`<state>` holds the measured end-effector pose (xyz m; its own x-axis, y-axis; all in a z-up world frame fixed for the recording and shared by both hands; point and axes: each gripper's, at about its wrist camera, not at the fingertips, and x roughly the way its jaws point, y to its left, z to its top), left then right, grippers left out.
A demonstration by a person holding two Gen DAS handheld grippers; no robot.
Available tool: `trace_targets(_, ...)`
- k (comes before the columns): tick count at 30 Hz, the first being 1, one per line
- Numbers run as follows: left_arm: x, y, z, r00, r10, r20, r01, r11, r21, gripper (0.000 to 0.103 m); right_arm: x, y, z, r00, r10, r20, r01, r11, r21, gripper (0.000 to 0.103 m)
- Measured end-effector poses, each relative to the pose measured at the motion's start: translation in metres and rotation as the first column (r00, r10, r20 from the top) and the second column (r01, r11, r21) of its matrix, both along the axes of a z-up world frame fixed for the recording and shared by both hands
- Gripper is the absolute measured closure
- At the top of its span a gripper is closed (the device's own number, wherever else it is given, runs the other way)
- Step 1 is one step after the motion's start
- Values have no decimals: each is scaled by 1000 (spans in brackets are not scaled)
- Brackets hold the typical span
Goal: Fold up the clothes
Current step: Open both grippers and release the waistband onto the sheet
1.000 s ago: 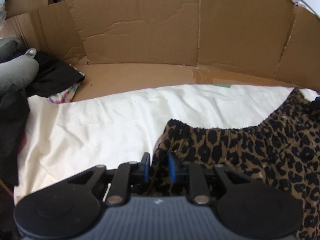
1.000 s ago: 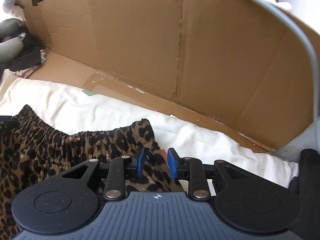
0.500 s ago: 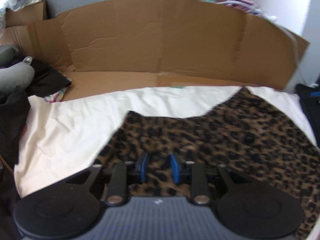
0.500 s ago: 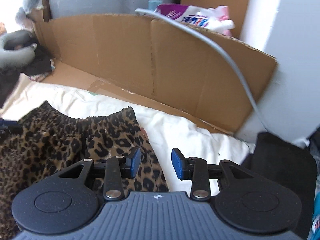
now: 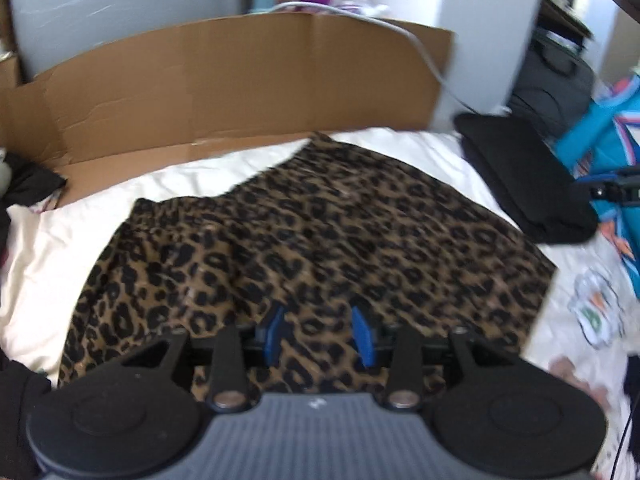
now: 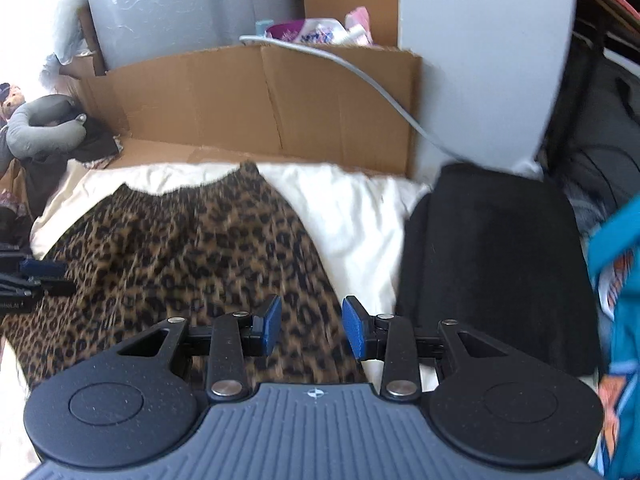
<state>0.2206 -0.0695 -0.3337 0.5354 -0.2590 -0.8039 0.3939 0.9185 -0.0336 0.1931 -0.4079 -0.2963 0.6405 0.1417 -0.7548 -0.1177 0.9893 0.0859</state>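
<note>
A leopard-print skirt [image 5: 320,232] lies spread flat on a white sheet [image 5: 52,256], its gathered waistband toward the cardboard. My left gripper [image 5: 319,334] hovers open over the skirt's near part, nothing between its blue pads. In the right wrist view the skirt [image 6: 180,248] fills the left half, and my right gripper [image 6: 312,326] stands open above its right edge, holding nothing. One blue fingertip [image 6: 40,267] of the left gripper shows at that view's left edge.
A cardboard wall [image 5: 248,80] stands behind the sheet, with a grey cable [image 6: 380,92] draped over it. A folded black garment [image 6: 492,260] lies right of the skirt. A turquoise bag [image 5: 600,128] is far right; a grey neck pillow [image 6: 36,128] and dark clothes are far left.
Both grippers let go of the skirt's waistband, opened wider and drew back and up from the cardboard. The skirt now lies flat on the sheet.
</note>
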Motion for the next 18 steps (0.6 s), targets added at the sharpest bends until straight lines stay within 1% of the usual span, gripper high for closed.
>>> trace_targets(2,-12,-6,3,1000,-12,-9,12,1000,3,62,-16,-5,-2,1000,-15,3,15,1000,2,62)
trace_targets(5,-25,-7,5,998,-1,-60,-2,999,-39,62,-36,-12,-7,999,-39,19,39,999,19,62)
trace_targets(8,-39,-11,7,994,-10,-113,3,998,-59,62,-51,-16,-13,996,-70,46,69,997,30,62)
trace_targets(9,-44,-13,7,993,-19,-120,12,998,-59,61,-56,-20,-14,993,-108,56,105,993,49,62)
trace_targets(10,-49,-15,7,993,-17,-121,11,998,-54,60,-59,-26,-16,989,-143,43,138,986,96,62)
trace_targets(11,-54,-17,5,992,-4,-125,-2,999,-50,55,-62,-31,-18,985,-170,21,165,974,152,61)
trace_targets(12,-58,-18,2,990,-7,-140,-2,998,-62,54,-64,-35,-21,984,-176,10,171,967,190,62)
trace_targets(14,-62,-19,-8,982,-4,-189,-13,996,-90,55,-65,-37,-26,986,-166,-1,163,970,181,62)
trace_targets(16,-65,-23,-17,975,-16,-223,-3,997,-84,55,-63,-40,-35,987,-163,-16,163,971,174,62)
trace_targets(18,-68,-27,-22,973,-41,-229,28,998,-59,54,-60,-42,-43,986,-163,-15,163,973,166,62)
